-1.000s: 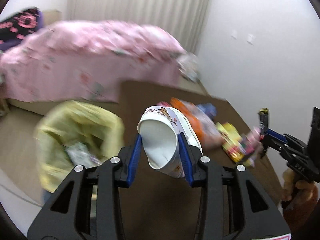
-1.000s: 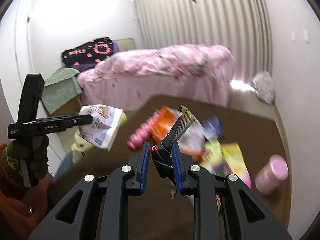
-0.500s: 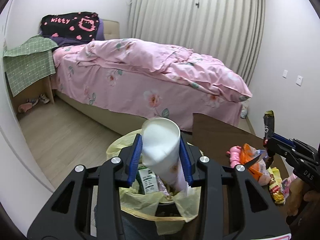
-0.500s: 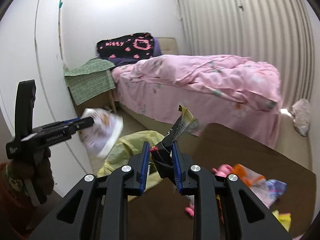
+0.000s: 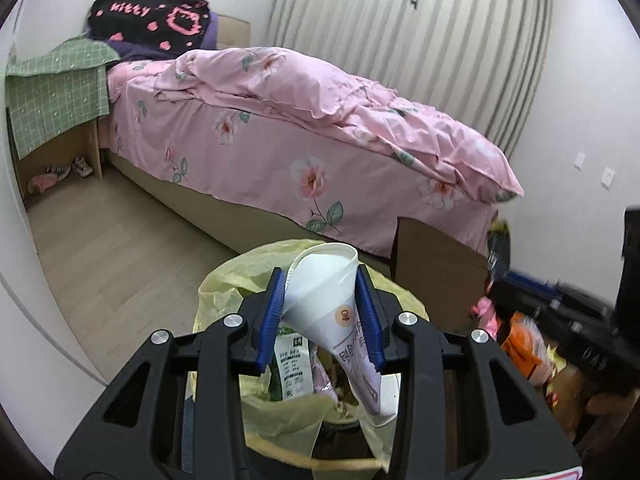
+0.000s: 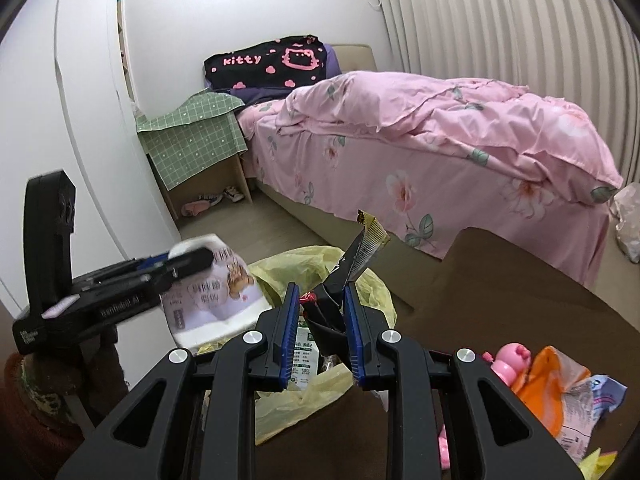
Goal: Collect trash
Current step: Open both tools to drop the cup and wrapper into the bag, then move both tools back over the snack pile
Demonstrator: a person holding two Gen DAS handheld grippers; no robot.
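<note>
A white paper cup [image 5: 326, 304], squashed and printed on its side, is pinched between the blue pads of the left tongs [image 5: 322, 314] and hangs over the mouth of a bin lined with a yellow bag [image 5: 236, 280] — a green-labelled carton [image 5: 292, 368] and other scraps already lie inside. The right tongs [image 6: 320, 320] are clenched on a crumpled black wrapper [image 6: 340, 280] whose gold, ribbed end sticks up above the pads; they too sit over the yellow bag, just beside the left tongs, which show in the right wrist view with the cup tilted on its side. A gloved hand [image 6: 44, 392] grips the left handle.

To the right of the bin lies the dark brown surface [image 6: 520, 300], with more litter on it — an orange packet [image 6: 556, 376], a pink toy figure [image 6: 512, 360] and other wrappers near the edge of the picture. Behind stands a bed [image 5: 304, 128] under a pink flowered quilt, a black pillow [image 5: 156, 20] at its head, and a green checked cloth [image 5: 52, 100] draped over a small stand.
</note>
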